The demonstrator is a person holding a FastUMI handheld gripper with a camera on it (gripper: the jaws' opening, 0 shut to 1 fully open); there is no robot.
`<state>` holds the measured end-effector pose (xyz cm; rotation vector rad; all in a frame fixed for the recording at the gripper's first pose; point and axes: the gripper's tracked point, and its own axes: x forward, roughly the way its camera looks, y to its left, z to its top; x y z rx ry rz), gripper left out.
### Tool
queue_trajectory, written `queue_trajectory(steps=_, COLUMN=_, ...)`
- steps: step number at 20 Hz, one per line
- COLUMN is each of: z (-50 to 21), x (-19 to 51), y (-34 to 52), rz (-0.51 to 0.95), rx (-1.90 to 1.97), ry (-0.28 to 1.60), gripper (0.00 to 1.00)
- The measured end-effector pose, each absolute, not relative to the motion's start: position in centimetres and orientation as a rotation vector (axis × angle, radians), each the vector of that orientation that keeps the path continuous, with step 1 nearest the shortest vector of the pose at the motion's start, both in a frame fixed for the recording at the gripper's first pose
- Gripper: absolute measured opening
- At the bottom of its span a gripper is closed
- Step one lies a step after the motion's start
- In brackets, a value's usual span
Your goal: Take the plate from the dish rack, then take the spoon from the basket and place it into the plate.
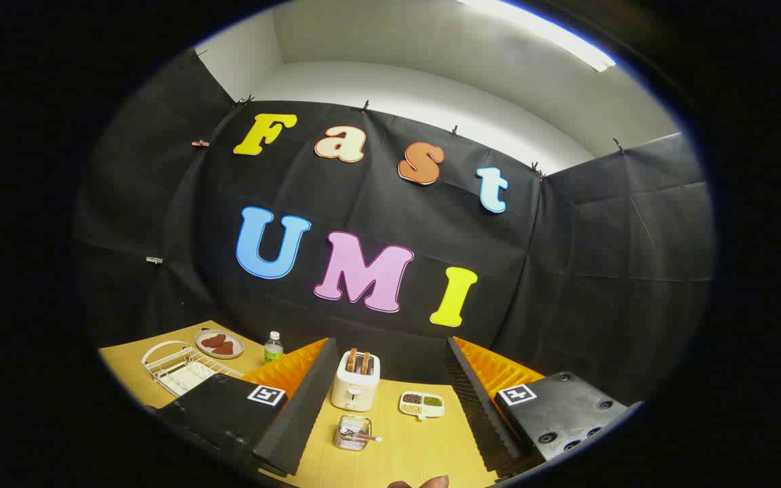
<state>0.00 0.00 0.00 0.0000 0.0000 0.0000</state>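
My gripper (388,342) is open, its fingers (295,400) spread wide and held above the yellow table (424,447). Between them, on the table, stands a small wire basket (352,432) with a spoon (365,438) lying in it, handle pointing right. Off to the left of the left finger sits a white wire dish rack (184,369) with something white and flat inside. Just beyond the rack lies a round plate (219,343) carrying two brown pieces. Nothing is between the fingers.
A cream toaster (356,379) with toast in its slots stands behind the basket. A divided white dish (422,404) of grains lies to its right. A small bottle (273,347) stands by the plate. A person's fingertips (424,482) show nearest me.
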Motion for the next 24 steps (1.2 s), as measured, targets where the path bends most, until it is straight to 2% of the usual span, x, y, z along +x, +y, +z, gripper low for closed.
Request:
queue_trajectory(steps=10, z=-1.0, x=1.3, y=-0.2, rz=-0.019, rx=0.038, ry=0.031, gripper=0.98)
queue_trajectory(steps=19, z=-1.9, x=3.7, y=3.3, rz=0.023, rx=0.061, ry=0.065, gripper=0.98)
queue_trajectory(steps=24, z=-6.1, x=7.0, y=8.6, rz=0.115, rx=0.133, ry=0.284, gripper=0.98)
